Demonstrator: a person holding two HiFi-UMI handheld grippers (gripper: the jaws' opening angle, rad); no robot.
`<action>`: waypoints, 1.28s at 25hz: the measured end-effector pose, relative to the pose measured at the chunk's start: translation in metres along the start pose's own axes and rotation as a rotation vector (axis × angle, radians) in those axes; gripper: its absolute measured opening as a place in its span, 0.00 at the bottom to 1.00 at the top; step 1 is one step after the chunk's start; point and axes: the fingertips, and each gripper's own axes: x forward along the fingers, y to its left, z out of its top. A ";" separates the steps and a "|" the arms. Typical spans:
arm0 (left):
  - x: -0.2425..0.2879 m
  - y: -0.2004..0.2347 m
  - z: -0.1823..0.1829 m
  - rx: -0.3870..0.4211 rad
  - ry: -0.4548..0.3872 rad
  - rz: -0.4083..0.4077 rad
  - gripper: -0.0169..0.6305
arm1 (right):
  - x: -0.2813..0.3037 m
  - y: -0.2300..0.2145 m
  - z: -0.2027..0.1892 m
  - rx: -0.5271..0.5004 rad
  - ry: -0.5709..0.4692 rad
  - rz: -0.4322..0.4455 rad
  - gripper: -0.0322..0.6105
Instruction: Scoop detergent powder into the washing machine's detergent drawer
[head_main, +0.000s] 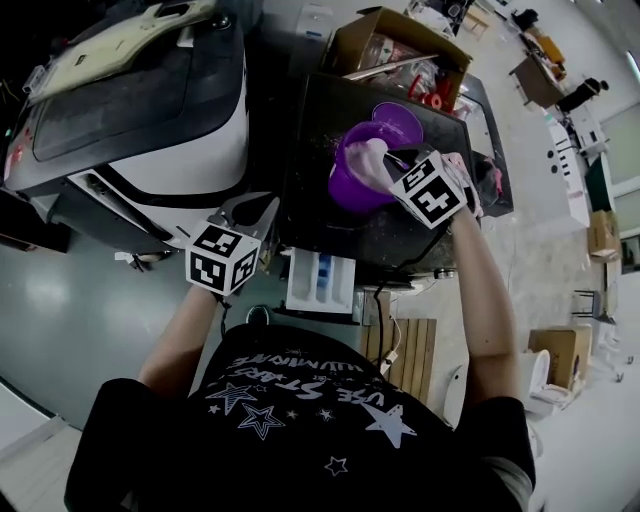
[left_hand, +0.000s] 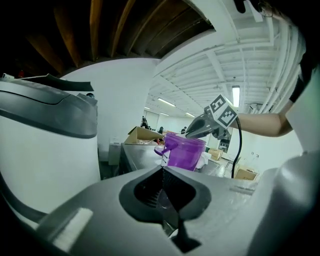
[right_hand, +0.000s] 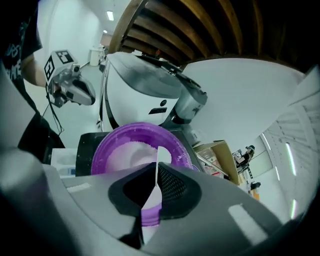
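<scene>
A purple tub (head_main: 345, 187) of white detergent powder (right_hand: 127, 154) stands on the black washer top (head_main: 310, 215). My right gripper (head_main: 377, 160) is over the tub's mouth, jaws shut on a thin white scoop handle (right_hand: 160, 155) seen edge-on; the scoop's bowl is hidden. The left gripper view shows that gripper (left_hand: 199, 126) above the tub (left_hand: 185, 152). The white detergent drawer (head_main: 320, 283) stands pulled open below the washer's front edge. My left gripper (head_main: 255, 208) hovers left of the drawer, and its jaws (left_hand: 162, 172) are shut with nothing between them.
A purple lid (head_main: 398, 122) lies behind the tub. An open cardboard box (head_main: 400, 48) sits at the back. A large white and grey machine (head_main: 150, 110) fills the left. A wooden pallet (head_main: 410, 352) lies on the floor beside the washer.
</scene>
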 end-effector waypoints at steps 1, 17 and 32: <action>0.000 0.002 -0.001 -0.004 0.001 0.000 0.03 | 0.005 0.001 -0.001 -0.028 0.026 0.008 0.11; -0.001 0.014 -0.017 -0.020 0.017 0.000 0.03 | 0.029 0.024 -0.013 -0.002 0.199 0.280 0.11; -0.006 0.015 -0.028 -0.048 0.027 0.004 0.03 | 0.030 0.025 -0.007 0.287 0.236 0.465 0.11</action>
